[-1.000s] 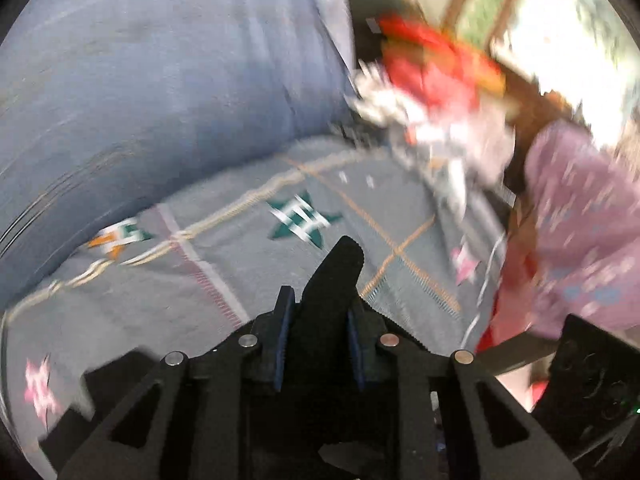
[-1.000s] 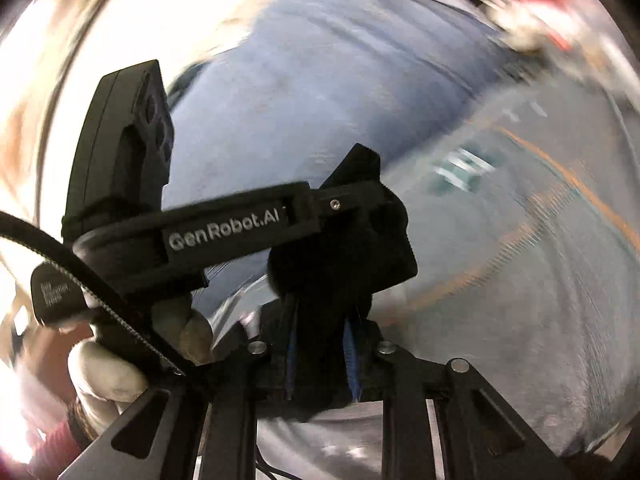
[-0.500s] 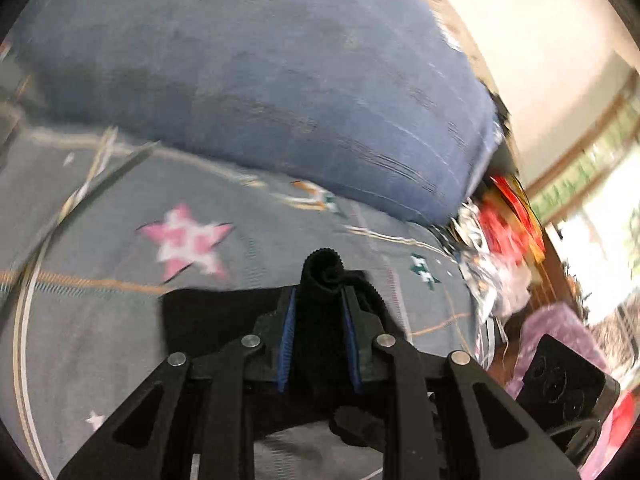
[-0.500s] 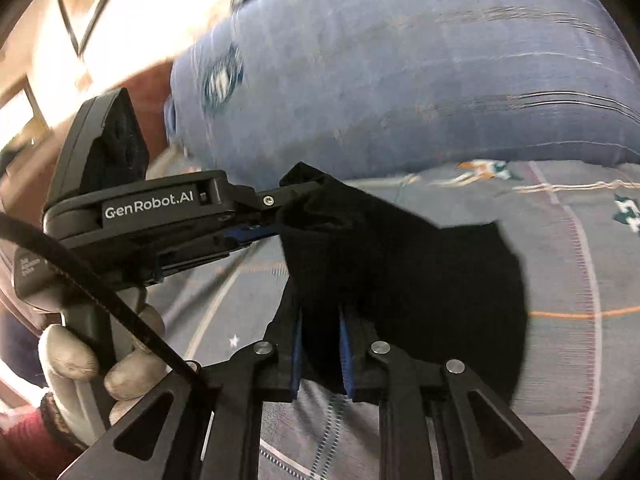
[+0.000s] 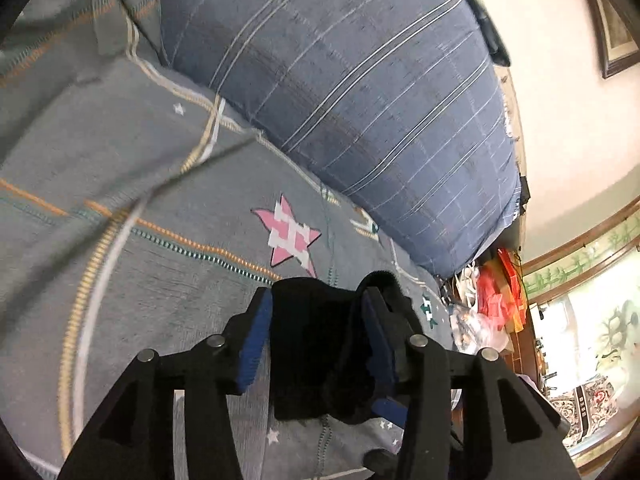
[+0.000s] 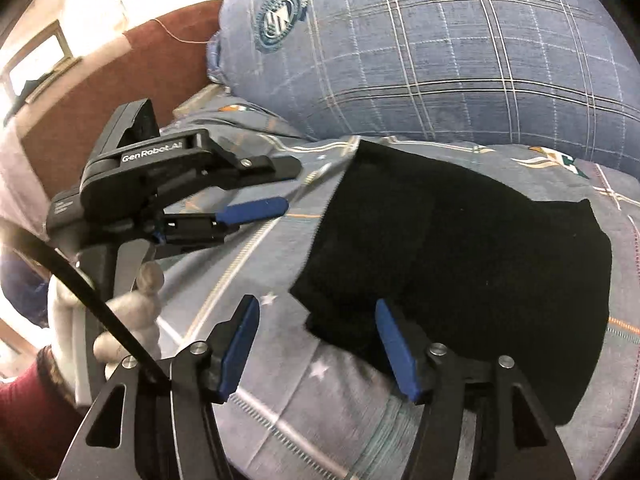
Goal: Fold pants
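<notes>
The black pants lie folded in a flat block on the grey patterned bedspread, in front of a big blue plaid pillow. My right gripper is open just above the near left edge of the pants, holding nothing. My left gripper shows at the left in the right wrist view, open and off the pants' left edge. In the left wrist view the left gripper is open, with black cloth lying between its fingers and a fold draped over the right finger.
The blue pillow fills the back of the bed. A pink star marks the bedspread ahead of the left gripper. A red-brown headboard stands at the left. Red and white clutter lies beyond the bed's far end.
Both grippers were shut on the pants and carried them down onto the bedspread. Both have now opened and the pants lie on the bed.
</notes>
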{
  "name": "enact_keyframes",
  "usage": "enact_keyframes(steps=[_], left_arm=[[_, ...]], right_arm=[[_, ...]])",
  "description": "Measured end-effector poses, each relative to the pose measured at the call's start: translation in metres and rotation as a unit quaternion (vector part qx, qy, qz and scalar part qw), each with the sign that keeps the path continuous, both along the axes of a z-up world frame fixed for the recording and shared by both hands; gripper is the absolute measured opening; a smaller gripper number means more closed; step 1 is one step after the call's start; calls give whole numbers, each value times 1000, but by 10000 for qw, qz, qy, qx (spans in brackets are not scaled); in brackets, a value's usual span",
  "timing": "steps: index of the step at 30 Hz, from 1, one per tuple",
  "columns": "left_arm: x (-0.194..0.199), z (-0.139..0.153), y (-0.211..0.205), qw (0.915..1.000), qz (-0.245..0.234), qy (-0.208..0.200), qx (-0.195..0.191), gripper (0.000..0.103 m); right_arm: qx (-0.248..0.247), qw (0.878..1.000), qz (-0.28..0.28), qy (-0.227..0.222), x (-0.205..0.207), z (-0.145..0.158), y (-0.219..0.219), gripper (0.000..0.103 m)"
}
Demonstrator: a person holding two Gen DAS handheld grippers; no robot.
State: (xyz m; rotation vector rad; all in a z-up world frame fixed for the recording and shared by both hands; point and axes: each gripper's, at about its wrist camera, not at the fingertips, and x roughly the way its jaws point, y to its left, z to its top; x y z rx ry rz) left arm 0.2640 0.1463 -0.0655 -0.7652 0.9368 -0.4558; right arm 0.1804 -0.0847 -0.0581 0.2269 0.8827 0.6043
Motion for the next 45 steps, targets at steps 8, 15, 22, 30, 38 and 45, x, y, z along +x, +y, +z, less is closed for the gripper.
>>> enact_keyframes(steps=[8, 15, 22, 30, 38, 45], left_arm=[[-6, 58, -66, 9957, -660, -531, 381, 49], [23, 29, -133, 9778, -717, -142, 1964, 54], [14, -26, -104, 9812, -531, 197, 1845, 50], [18, -25, -102, 9832, -537, 79, 1742, 53], [5, 20, -80, 9920, -375, -214, 1188, 51], [36, -38, -112, 9825, -507, 322, 1765, 66]], right_arm=[[597, 9955, -724, 93, -37, 21, -90, 66], [1418, 9704, -1933, 272, -9, 23, -167, 66], [2172, 9602, -1460, 978, 52, -1, -159, 66], [2146, 9450, -2014, 1425, 119, -57, -143, 62], [1897, 9606, -1781, 977, 99, -13, -145, 63], [1820, 9595, -1733, 1275, 77, -45, -147, 65]])
